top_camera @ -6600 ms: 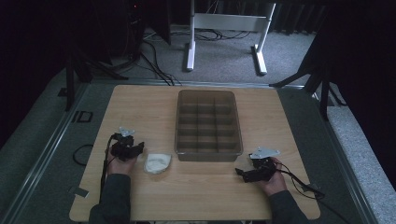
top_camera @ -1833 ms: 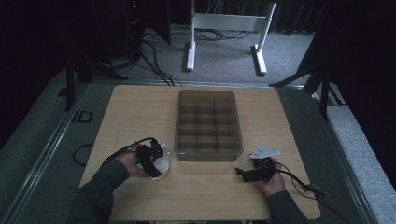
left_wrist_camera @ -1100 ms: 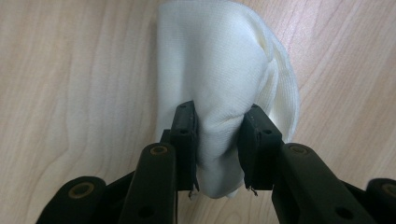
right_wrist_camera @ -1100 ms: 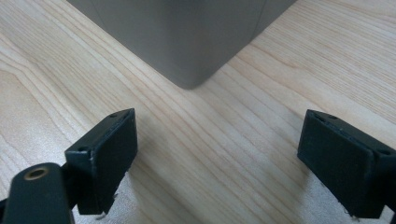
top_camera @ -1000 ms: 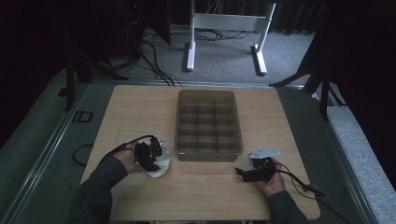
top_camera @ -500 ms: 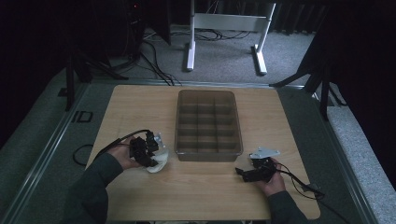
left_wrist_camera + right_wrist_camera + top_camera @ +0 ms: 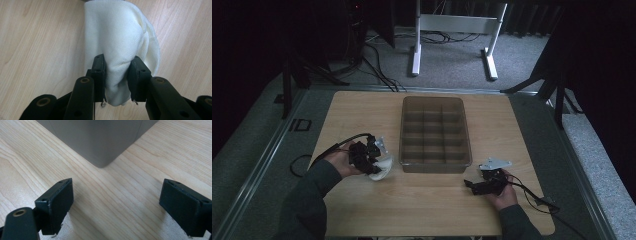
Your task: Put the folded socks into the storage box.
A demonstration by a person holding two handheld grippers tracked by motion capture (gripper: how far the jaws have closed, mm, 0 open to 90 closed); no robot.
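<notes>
Left gripper (image 7: 117,75): clamping the white cloth (image 7: 122,42), near-left of the table (image 7: 512,120).
Cloth: bunching between the pads, long axis running away from the jaws; lower end hiding behind them.
Compartment box (image 7: 434,132): sitting mid-table; contents hard to make out.
Right gripper (image 7: 116,207): jaws standing wide apart, holding nothing, facing the box's corner.

white cloth (image 7: 120,47): 1 | divided bin (image 7: 434,132): 1 (twelve compartments) | grippers: 2 | table (image 7: 422,205): 1

White knit cloth (image 7: 120,37); black tongs (image 7: 117,72); grey-brown tray (image 7: 434,131); light wood-grain table (image 7: 422,200).
</notes>
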